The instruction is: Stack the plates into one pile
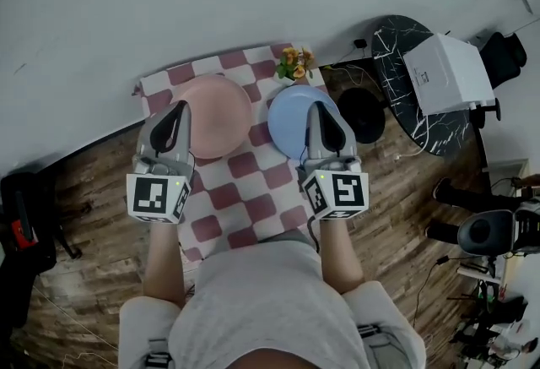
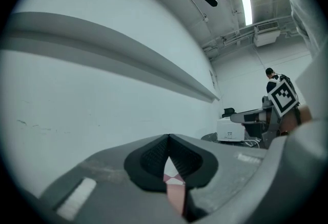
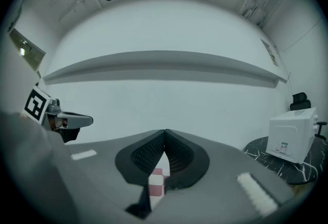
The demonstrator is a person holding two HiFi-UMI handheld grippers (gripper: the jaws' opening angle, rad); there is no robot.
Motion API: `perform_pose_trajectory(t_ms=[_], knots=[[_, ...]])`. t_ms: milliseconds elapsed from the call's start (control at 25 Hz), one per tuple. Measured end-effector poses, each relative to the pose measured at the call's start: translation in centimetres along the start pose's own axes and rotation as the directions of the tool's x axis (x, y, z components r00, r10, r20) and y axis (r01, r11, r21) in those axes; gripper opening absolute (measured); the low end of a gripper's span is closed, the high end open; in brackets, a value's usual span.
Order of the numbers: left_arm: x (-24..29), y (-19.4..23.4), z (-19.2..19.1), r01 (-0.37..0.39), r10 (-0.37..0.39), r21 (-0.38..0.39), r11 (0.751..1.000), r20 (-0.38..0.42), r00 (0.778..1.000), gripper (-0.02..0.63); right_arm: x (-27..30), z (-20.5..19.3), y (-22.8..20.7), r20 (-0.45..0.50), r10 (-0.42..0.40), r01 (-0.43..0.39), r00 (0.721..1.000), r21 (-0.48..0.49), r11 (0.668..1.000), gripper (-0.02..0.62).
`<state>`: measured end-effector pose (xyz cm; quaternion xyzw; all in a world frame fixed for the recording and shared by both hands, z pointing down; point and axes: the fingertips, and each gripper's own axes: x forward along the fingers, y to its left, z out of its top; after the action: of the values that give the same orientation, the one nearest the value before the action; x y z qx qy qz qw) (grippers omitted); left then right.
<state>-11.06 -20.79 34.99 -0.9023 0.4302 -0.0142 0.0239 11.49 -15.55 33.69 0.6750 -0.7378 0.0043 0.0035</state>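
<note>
From my head view, the pink plate and the blue plate lie flat, faces up, side by side on the checked cloth. They are round, so neither has a long axis. A narrow strip of cloth shows between them. The blue one reaches the cloth's right edge, with a small flower bunch just beyond it. The nearer half of the cloth is bare. My left gripper hangs over the pink plate and my right gripper over the blue one.

In the left gripper view my jaws meet with nothing in them. Only cloth shows below.

In the right gripper view the jaws are pressed together, empty. A white box sits on a black table well to the right.
</note>
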Motion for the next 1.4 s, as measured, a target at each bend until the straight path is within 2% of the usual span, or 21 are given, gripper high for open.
perform_pose_trajectory(t_ms=[80, 160, 320, 440, 640, 760, 880, 1120, 1280, 1400], knots=[[0.6, -0.7, 0.4, 0.025, -0.025, -0.006, 1.000, 0.021, 0.999, 0.005, -0.7, 0.4, -1.2, 0.008, -0.031, 0.031, 0.999, -0.008, 0.999, 0.001], [1.0, -1.4, 1.0, 0.047, -0.045, -0.043, 0.998, 0.054, 0.998, 0.005, -1.4, 0.8, -2.6, 0.019, -0.062, 0.062, 0.998, -0.012, 0.998, 0.002], [1.3, -2.5, 2.5, 0.069, -0.053, -0.101, 0.993, 0.152, 0.987, 0.005, -2.9, 1.6, -5.6, 0.056, -0.110, 0.110, 0.992, -0.010, 0.994, 0.002], [1.7, -3.7, 3.5, 0.080, -0.059, -0.098, 0.992, 0.200, 0.978, 0.005, -3.6, 2.0, -7.4, 0.078, -0.118, 0.120, 0.990, -0.022, 0.993, 0.002], [2.3, -6.1, 4.8, 0.033, -0.023, -0.030, 0.999, 0.287, 0.958, 0.005, -4.1, 1.7, -10.0, 0.077, -0.101, 0.104, 0.992, -0.034, 0.994, 0.002], [3.3, -7.8, 3.8, 0.023, -0.019, -0.015, 1.000, 0.248, 0.969, 0.005, -4.1, 1.4, -11.7, 0.066, -0.094, 0.097, 0.993, -0.042, 0.994, 0.002], [4.3, -9.4, 2.3, 0.014, -0.006, -0.036, 0.999, 0.194, 0.981, 0.005, -4.0, 0.3, -13.5, 0.032, -0.080, 0.081, 0.996, -0.035, 0.996, 0.002], [6.1, -12.1, -1.9, -0.020, 0.024, -0.070, 0.997, 0.049, 0.999, 0.005, -3.5, -4.5, -16.3, -0.105, -0.031, 0.032, 0.994, 0.007, 0.999, 0.002], [7.0, -13.9, -5.4, -0.044, 0.036, -0.105, 0.994, -0.075, 0.997, 0.005, -3.2, -8.2, -17.4, -0.221, 0.022, -0.016, 0.975, 0.031, 0.999, 0.002], [7.9, -15.1, -8.6, -0.074, 0.044, -0.169, 0.983, -0.175, 0.984, 0.005, -2.9, -11.4, -18.4, -0.324, 0.054, -0.035, 0.945, 0.062, 0.997, 0.002]])
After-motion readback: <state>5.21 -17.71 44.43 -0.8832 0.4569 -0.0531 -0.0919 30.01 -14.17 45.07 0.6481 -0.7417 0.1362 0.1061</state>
